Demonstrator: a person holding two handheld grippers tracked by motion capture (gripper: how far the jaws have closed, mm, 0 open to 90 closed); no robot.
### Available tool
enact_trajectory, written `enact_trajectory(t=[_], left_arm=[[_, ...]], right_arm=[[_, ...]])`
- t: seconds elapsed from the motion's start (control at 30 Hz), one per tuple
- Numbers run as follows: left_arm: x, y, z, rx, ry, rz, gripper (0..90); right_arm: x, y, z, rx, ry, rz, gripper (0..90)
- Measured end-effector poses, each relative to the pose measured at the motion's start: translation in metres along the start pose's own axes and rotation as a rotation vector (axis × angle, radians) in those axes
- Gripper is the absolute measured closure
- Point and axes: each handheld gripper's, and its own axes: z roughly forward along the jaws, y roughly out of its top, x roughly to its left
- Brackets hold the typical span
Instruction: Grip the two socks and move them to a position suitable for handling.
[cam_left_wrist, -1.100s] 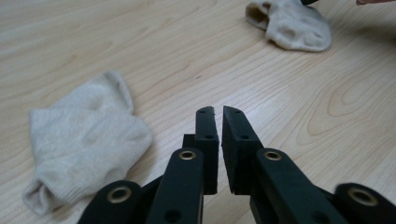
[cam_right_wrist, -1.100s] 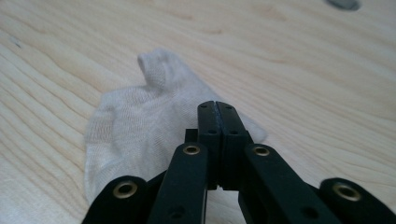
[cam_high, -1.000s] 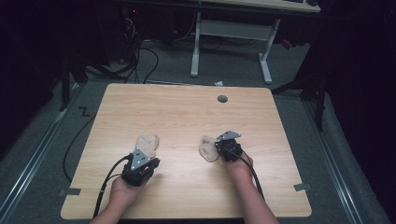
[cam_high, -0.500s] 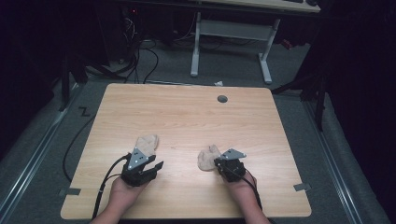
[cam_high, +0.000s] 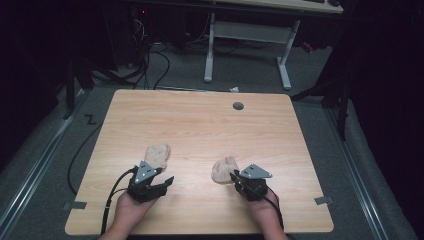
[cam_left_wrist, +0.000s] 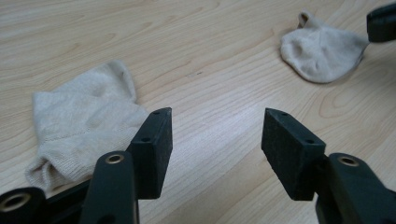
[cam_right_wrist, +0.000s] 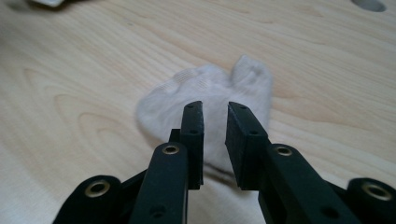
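Note:
Two beige socks lie flat on the wooden table (cam_high: 200, 130). The left sock (cam_high: 157, 155) (cam_left_wrist: 79, 121) sits just ahead and left of my left gripper (cam_high: 165, 183) (cam_left_wrist: 217, 135), which is open wide over bare wood and holds nothing. The right sock (cam_high: 224, 169) (cam_right_wrist: 205, 84) (cam_left_wrist: 322, 51) lies under the tips of my right gripper (cam_high: 234, 178) (cam_right_wrist: 215, 109). Its jaws stand close together with a narrow gap, and no cloth is visibly pinched between them. The near edge of that sock is hidden behind the jaws.
A round grommet hole (cam_high: 238, 105) (cam_right_wrist: 371, 4) sits at the table's far middle. Tape tabs mark the near left corner (cam_high: 75, 205) and near right corner (cam_high: 323, 200). Beyond the far edge are cables and a white desk frame (cam_high: 247, 35) on the floor.
My right gripper has drawn back toward the near edge, and the right sock has slid a little nearer with it. The left gripper and left sock have hardly moved.

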Motion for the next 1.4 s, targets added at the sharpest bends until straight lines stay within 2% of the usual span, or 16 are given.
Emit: enact_trajectory(t=[0.07, 0.13, 0.17, 0.37, 0.47, 0.53, 0.57, 0.6, 0.7, 0.77, 0.9, 1.03, 1.17, 1.27, 1.33, 1.4], left_arm=[[0.001, -0.001, -0.002, -0.002, 0.003, -0.001, 42.0], [0.002, -0.001, -0.003, -0.003, 0.005, -0.003, 42.0], [0.002, -0.002, -0.004, -0.008, 0.005, -0.010, 42.5], [0.004, -0.008, -0.009, -0.005, 0.011, 0.003, 45.5], [0.004, -0.009, -0.012, -0.001, 0.001, 0.006, 46.2], [0.004, -0.010, -0.012, -0.001, -0.003, 0.006, 46.1], [0.003, -0.010, -0.011, 0.002, -0.012, 0.012, 46.1], [0.003, -0.010, -0.011, 0.002, -0.012, 0.012, 46.1], [0.001, -0.010, -0.008, 0.013, -0.022, 0.026, 46.4], [0.001, -0.011, -0.007, 0.025, -0.021, 0.031, 46.7], [0.002, -0.010, -0.006, 0.027, -0.012, 0.029, 48.0], [0.003, -0.009, -0.010, 0.007, 0.000, 0.024, 47.9], [0.006, -0.008, -0.011, -0.001, -0.004, 0.010, 47.7], [0.009, -0.006, -0.009, -0.012, -0.011, -0.017, 47.5], [0.009, -0.005, -0.008, -0.009, -0.017, -0.016, 47.3], [0.008, -0.004, -0.006, -0.006, -0.021, -0.007, 47.2]], right_arm=[[-0.008, 0.002, 0.002, 0.004, -0.045, 0.015, 81.3], [-0.011, 0.002, 0.003, 0.011, -0.054, 0.028, 82.8], [-0.018, 0.001, 0.010, 0.043, -0.078, 0.036, 85.6], [-0.020, 0.001, 0.029, 0.106, -0.051, 0.027, 87.3], [-0.006, 0.005, 0.039, 0.117, -0.019, -0.034, 87.8], [-0.001, 0.006, 0.041, 0.116, -0.005, -0.047, 88.0], [0.010, 0.010, 0.044, 0.110, 0.023, -0.090, 88.6], [0.010, 0.010, 0.044, 0.110, 0.023, -0.090, 88.6], [0.027, 0.012, 0.046, 0.100, 0.089, -0.137, 88.9], [0.033, 0.013, 0.046, 0.096, 0.117, -0.147, 88.8], [0.035, 0.019, 0.038, 0.067, 0.087, -0.130, 80.9], [0.052, 0.034, 0.025, -0.006, 0.150, -0.117, 74.6], [0.071, 0.040, 0.033, 0.013, 0.193, -0.123, 67.2], [0.090, 0.041, 0.051, 0.063, 0.211, -0.171, 57.7], [0.091, 0.040, 0.054, 0.076, 0.206, -0.182, 57.5], [0.095, 0.036, 0.063, 0.127, 0.186, -0.210, 57.6]])
